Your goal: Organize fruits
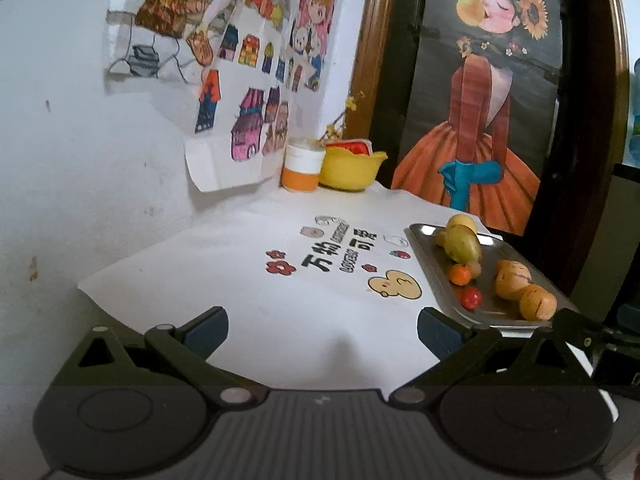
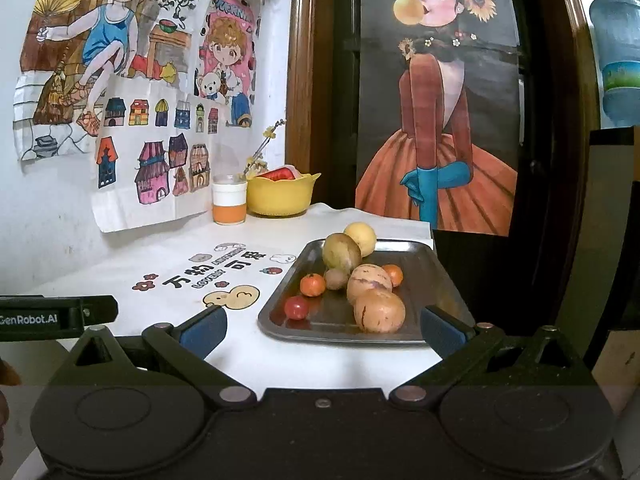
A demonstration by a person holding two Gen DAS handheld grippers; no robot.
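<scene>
1. Both grippers, left gripper (image 1: 322, 330) and right gripper (image 2: 324, 330), gape wide over the white tablecloth (image 1: 240, 296), holding nothing.
2. Fruits sit on the metal tray (image 2: 424, 268): two speckled melons (image 2: 378, 310), oranges (image 2: 313, 284), a tomato (image 2: 296, 307).
3. Behind stands a yellow bowl (image 2: 280, 198).

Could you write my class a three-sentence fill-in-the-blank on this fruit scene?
1. The fruits lie on a rectangular metal ____.
2. The yellow plastic bowl stands beside a white-and-____ cup.
3. Both tongs, left tongs and right tongs, are ____ and hold nothing.

Missing words: tray; orange; open
</scene>
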